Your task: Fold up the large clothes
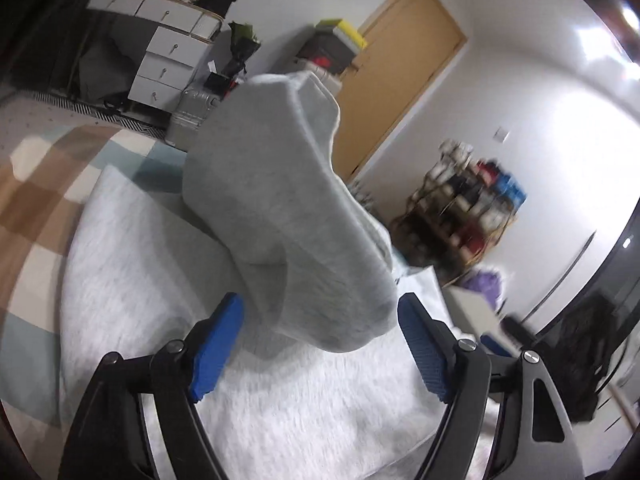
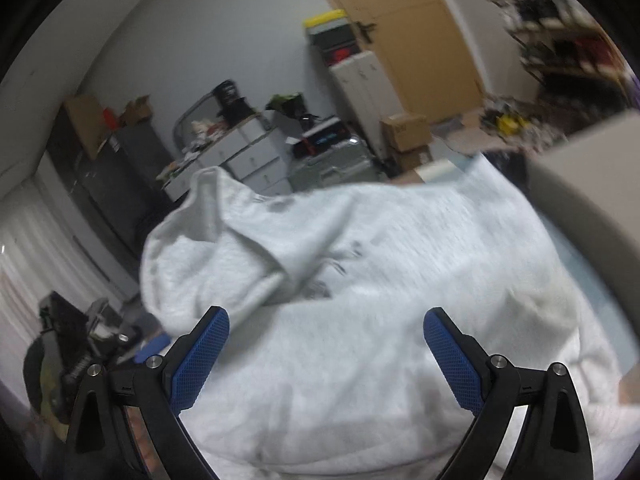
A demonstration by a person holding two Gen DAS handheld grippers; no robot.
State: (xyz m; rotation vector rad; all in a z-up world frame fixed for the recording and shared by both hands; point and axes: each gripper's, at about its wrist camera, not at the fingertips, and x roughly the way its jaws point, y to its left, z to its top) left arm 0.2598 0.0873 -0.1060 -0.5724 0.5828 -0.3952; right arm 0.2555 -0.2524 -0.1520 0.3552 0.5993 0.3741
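A light grey sweatshirt (image 1: 132, 288) lies spread on a checked bed cover. In the left wrist view one part of it, a thick grey fold or sleeve (image 1: 280, 208), stands up in the air in front of my left gripper (image 1: 320, 312); its lower end hangs between the open blue pads, which do not clamp it. In the right wrist view the sweatshirt (image 2: 380, 280) lies bunched, with a raised fold (image 2: 208, 236) at the left. My right gripper (image 2: 326, 320) is open and empty just above the cloth.
The checked bed cover (image 1: 36, 208) lies to the left. A white drawer unit (image 1: 168, 56), a suitcase (image 1: 192, 112), a wooden door (image 1: 404, 72) and a cluttered shelf (image 1: 468, 208) stand beyond the bed. Cardboard boxes (image 2: 404, 136) sit by the door. Both views are blurred.
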